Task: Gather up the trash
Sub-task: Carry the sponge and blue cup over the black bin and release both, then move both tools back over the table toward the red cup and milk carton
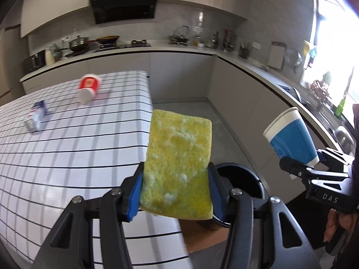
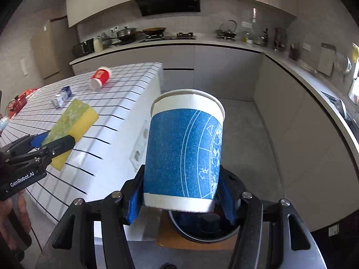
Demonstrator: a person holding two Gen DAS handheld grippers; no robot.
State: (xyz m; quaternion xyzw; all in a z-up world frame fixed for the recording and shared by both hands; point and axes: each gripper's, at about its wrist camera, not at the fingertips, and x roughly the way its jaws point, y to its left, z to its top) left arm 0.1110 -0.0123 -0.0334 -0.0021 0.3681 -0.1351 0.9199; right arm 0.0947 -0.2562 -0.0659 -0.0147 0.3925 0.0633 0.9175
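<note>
Your left gripper (image 1: pixel 176 192) has its blue pads clamped on the sides of a yellow-green sponge (image 1: pixel 178 163), jaws partly spread. Your right gripper (image 2: pixel 180 199) pinches the base of a blue paper cup (image 2: pixel 184 152). Both hang above the dark bin (image 2: pixel 202 228) beside the tiled table (image 1: pixel 56 152).
</note>
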